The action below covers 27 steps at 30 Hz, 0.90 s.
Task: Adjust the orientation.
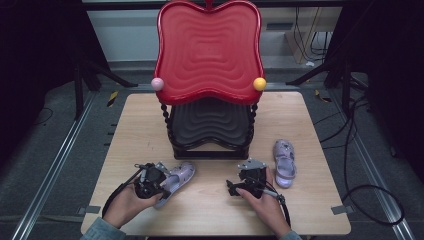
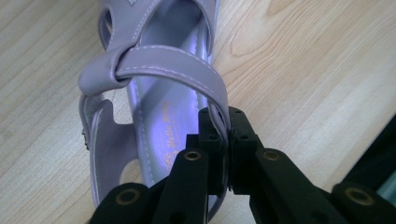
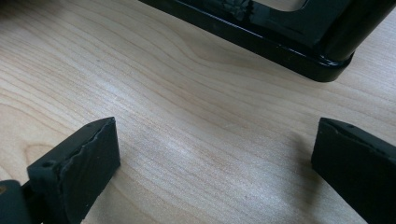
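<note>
Wooden table carried a two-tier stand at upper centre. Left gripper was clenched on the strap of a lilac sandal at lower left; lifting it slowly would likely stop the strap slipping. Right gripper hovered released; second sandal lay at right.

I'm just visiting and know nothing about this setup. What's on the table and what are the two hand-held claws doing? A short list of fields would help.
table: light wooden table
rack: two-tier stand, red top tray, black lower tray
balls: pink ball and yellow ball at the red tray's front corners
left gripper: shut on the strap of a lilac sandal
right gripper: jaws wide apart over bare wood, holding nothing
other sandal: lying on the table, right of the rack
</note>
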Each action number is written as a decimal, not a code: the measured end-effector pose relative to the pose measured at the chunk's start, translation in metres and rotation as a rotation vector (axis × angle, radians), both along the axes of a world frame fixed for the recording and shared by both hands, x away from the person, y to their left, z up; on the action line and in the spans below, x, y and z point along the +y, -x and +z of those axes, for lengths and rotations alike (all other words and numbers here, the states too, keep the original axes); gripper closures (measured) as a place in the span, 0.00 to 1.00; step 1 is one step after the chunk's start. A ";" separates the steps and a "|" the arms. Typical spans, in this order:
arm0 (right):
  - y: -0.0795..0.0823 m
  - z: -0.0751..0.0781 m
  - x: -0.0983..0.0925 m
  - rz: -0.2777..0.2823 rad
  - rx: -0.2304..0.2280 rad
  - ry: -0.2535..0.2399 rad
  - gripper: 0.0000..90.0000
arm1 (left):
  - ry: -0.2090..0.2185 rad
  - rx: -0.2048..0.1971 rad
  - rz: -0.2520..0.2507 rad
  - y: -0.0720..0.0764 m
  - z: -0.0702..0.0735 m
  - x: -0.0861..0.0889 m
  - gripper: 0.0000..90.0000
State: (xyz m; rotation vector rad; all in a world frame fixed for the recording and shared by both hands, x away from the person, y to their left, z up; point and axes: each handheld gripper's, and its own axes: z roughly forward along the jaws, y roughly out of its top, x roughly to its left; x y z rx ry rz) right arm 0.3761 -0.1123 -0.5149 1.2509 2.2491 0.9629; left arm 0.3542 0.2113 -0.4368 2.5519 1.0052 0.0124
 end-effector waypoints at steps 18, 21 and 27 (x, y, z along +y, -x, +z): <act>0.000 0.000 0.000 -0.003 0.002 -0.001 0.02 | 0.335 -0.089 -0.031 -0.001 0.049 -0.030 0.96; 0.000 0.000 0.000 -0.005 0.002 0.000 0.01 | 0.367 -0.123 -0.019 -0.006 0.058 -0.038 0.96; 0.000 0.000 0.000 -0.007 0.000 0.001 0.02 | 0.418 -0.192 0.015 -0.016 0.072 -0.054 0.96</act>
